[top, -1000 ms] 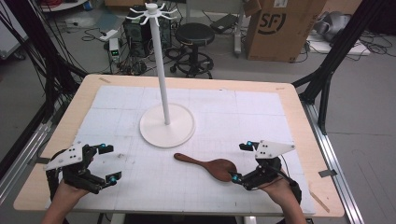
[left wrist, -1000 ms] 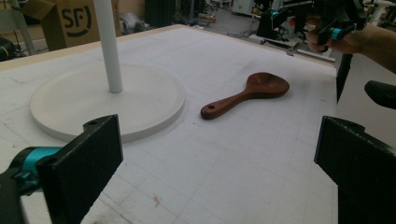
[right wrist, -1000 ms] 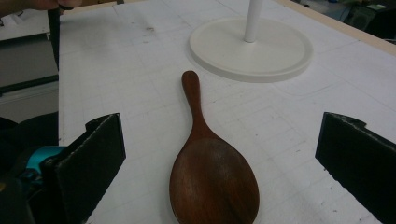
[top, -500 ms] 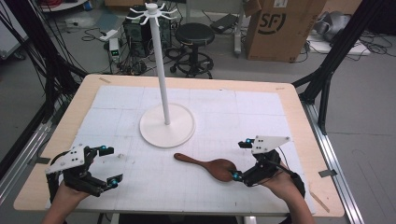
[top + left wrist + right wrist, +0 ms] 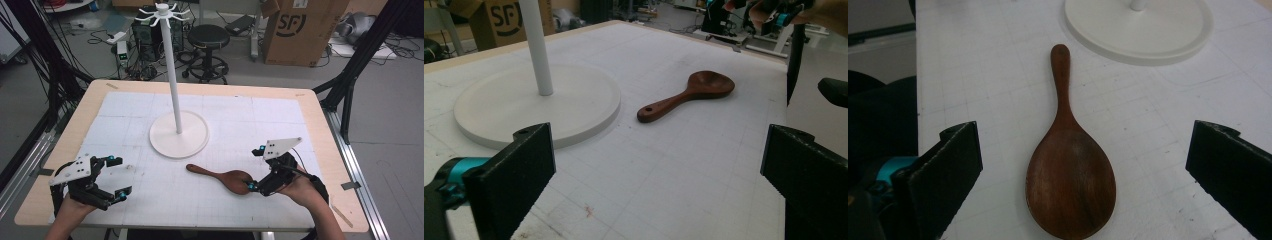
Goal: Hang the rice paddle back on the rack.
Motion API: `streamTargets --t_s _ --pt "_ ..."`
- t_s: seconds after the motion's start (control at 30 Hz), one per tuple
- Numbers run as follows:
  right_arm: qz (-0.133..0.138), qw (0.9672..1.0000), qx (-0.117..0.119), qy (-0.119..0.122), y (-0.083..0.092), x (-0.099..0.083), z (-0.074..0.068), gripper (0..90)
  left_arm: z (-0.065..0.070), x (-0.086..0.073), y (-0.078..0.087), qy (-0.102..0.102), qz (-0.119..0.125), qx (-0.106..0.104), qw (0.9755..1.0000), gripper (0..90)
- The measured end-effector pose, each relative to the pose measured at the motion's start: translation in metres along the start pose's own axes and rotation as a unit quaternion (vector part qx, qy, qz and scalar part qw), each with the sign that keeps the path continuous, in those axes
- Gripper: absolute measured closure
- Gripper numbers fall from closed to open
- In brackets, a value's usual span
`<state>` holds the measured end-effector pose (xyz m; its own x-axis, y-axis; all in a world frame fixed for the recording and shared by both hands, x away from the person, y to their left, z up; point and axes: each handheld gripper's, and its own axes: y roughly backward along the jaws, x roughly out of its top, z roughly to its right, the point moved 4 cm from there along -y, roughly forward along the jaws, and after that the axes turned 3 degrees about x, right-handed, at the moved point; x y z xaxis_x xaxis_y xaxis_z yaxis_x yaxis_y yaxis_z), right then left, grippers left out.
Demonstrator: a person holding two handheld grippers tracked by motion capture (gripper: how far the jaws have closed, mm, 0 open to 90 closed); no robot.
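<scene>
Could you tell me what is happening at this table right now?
A person holds a gripper in each hand. The right gripper is open and lined up on the bowl end of a wooden spoon lying flat on the white mat, not yet gripping it. The left gripper hovers open at the near left corner. A white hook stand waits just behind the spoon.

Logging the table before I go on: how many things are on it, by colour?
White: 1, the stand
Brown: 1, the spoon
Total: 2, both on the table
</scene>
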<state>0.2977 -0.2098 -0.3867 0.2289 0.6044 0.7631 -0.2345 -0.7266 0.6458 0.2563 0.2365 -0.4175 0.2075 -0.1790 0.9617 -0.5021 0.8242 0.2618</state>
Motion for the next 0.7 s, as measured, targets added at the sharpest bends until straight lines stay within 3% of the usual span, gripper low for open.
streamTargets --t_s 0.17,0.47,0.7 --pt "-0.031 0.9995 0.002 0.008 -0.009 0.002 0.001 0.2 0.0 0.0 -0.002 0.0 -0.002 -0.001 1.0 1.7" --pt "-0.06 0.9981 0.008 0.009 -0.022 0.008 0.002 0.3 0.001 -0.002 -0.004 -0.006 -0.011 0.0 0.9999 1.7" --pt "-0.109 0.9938 0.012 0.019 -0.039 0.015 0.002 0.2 0.0 -0.002 -0.004 -0.006 -0.011 0.0 0.9999 1.7"
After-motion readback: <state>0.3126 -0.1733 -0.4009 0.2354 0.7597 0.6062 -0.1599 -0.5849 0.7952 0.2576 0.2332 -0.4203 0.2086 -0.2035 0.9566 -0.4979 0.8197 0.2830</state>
